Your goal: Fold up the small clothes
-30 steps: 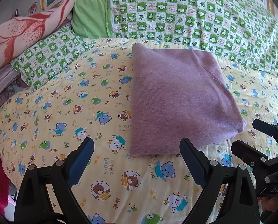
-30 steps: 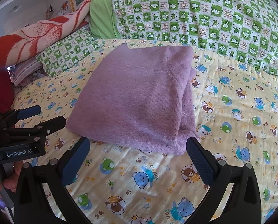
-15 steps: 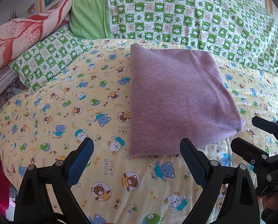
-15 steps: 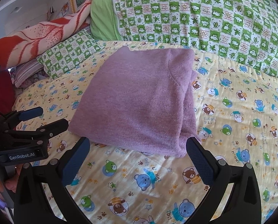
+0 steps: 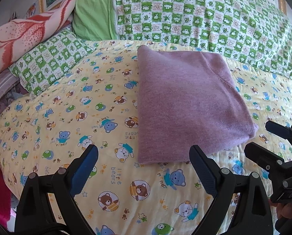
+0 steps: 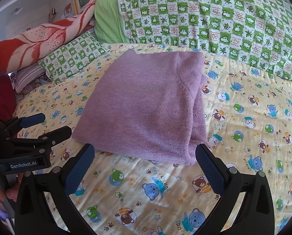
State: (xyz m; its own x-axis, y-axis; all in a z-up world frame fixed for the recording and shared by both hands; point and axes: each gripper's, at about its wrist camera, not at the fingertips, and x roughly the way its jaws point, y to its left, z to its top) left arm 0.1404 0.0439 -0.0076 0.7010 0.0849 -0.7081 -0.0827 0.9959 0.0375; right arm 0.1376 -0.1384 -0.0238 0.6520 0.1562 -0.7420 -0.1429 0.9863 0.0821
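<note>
A purple knitted garment (image 5: 187,105) lies folded into a flat rectangle on the yellow bear-print bedsheet (image 5: 67,117); it also shows in the right wrist view (image 6: 146,107). My left gripper (image 5: 144,156) is open and empty, just short of the garment's near left edge. My right gripper (image 6: 145,156) is open and empty, at the garment's near right corner. The right gripper also shows at the right edge of the left wrist view (image 5: 267,137), and the left gripper at the left edge of the right wrist view (image 6: 45,125).
A green checked quilt (image 5: 204,17) lies along the back of the bed. A green checked pillow (image 5: 49,58) and a red-and-white blanket (image 5: 18,37) sit at the back left. The bed's edge drops off at the left.
Both grippers have drifted slightly back from the garment. The garment has not moved and both grippers stay open.
</note>
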